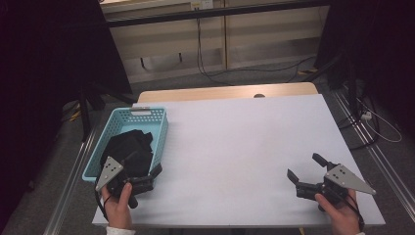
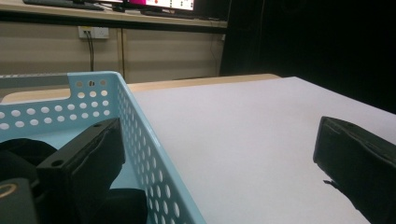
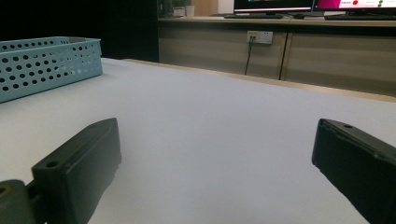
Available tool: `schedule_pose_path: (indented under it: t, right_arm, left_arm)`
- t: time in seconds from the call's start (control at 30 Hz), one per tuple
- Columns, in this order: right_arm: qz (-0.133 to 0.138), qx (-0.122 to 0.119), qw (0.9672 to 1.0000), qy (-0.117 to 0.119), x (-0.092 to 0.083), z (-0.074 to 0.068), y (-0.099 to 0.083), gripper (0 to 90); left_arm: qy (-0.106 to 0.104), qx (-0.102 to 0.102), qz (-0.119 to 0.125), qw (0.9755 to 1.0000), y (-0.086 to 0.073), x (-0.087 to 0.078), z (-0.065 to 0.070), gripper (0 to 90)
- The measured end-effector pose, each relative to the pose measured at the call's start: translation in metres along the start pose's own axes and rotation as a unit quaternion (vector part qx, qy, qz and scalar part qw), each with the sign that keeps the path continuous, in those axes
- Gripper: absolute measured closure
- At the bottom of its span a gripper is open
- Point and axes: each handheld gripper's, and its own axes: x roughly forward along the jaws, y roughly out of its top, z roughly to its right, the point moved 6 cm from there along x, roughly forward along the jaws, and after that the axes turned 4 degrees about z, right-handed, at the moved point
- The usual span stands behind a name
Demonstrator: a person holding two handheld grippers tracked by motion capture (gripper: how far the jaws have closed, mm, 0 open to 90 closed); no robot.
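A light blue perforated basket [image 1: 133, 113] stands at the table's left edge with a crumpled black cloth [image 1: 128, 147] in it. My left gripper [image 1: 143, 164] is open at the basket's near right corner. In the left gripper view, the left gripper [image 2: 215, 154] straddles the basket wall [image 2: 140, 140]: one jaw sits inside above the black cloth [image 2: 18, 151], the other outside over the white table top [image 2: 243, 130]. My right gripper [image 1: 304, 166] rests low at the table's near right, open, with nothing between its jaws. The right gripper view has the right gripper [image 3: 215, 158] facing bare table and the basket [image 3: 46, 60] far left.
White sheet [image 1: 244, 132] covers the table, with a wooden strip [image 1: 225, 92] along the far edge. Cables [image 1: 230, 73] lie on the floor beyond it. Dark curtains hang at both sides. A cabinet wall with a socket [image 3: 260, 36] stands behind.
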Motion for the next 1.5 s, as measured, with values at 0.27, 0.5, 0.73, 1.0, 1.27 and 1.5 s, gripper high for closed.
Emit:
schedule_pose_path:
  t: [0.27, 0.5, 0.73, 1.0, 1.27, 1.5]
  right_arm:
    - [-0.002, 0.000, 0.9999, 0.012, 0.001, -0.004, 0.001, 0.8]
    - [-0.004, 0.002, 0.9999, 0.011, 0.002, -0.004, 0.000, 1.0]
    - [-0.004, 0.004, 0.9999, 0.009, 0.000, -0.001, 0.000, 1.6]
    - [-0.007, -0.001, 0.9999, 0.013, -0.002, -0.003, -0.001, 1.5]
    - [-0.005, 0.007, 0.9999, 0.006, -0.006, 0.001, -0.001, 1.6]
    - [-0.007, 0.008, 0.9999, 0.009, -0.002, 0.000, -0.001, 1.5]
  left_arm:
    - [-0.001, -0.001, 0.001, 1.0000, 0.000, -0.001, 0.000, 2.1]
    - [0.002, 0.002, 0.006, 1.0000, 0.006, -0.003, -0.003, 2.1]
    - [-0.006, -0.001, 0.013, 0.9999, 0.015, 0.001, 0.001, 2.2]
    - [-0.012, -0.003, 0.020, 0.9997, 0.030, 0.010, -0.001, 2.2]
    - [-0.021, 0.006, 0.017, 0.9996, 0.044, 0.017, 0.000, 2.2]
    - [-0.023, 0.003, 0.012, 0.9997, 0.051, 0.021, -0.005, 2.2]
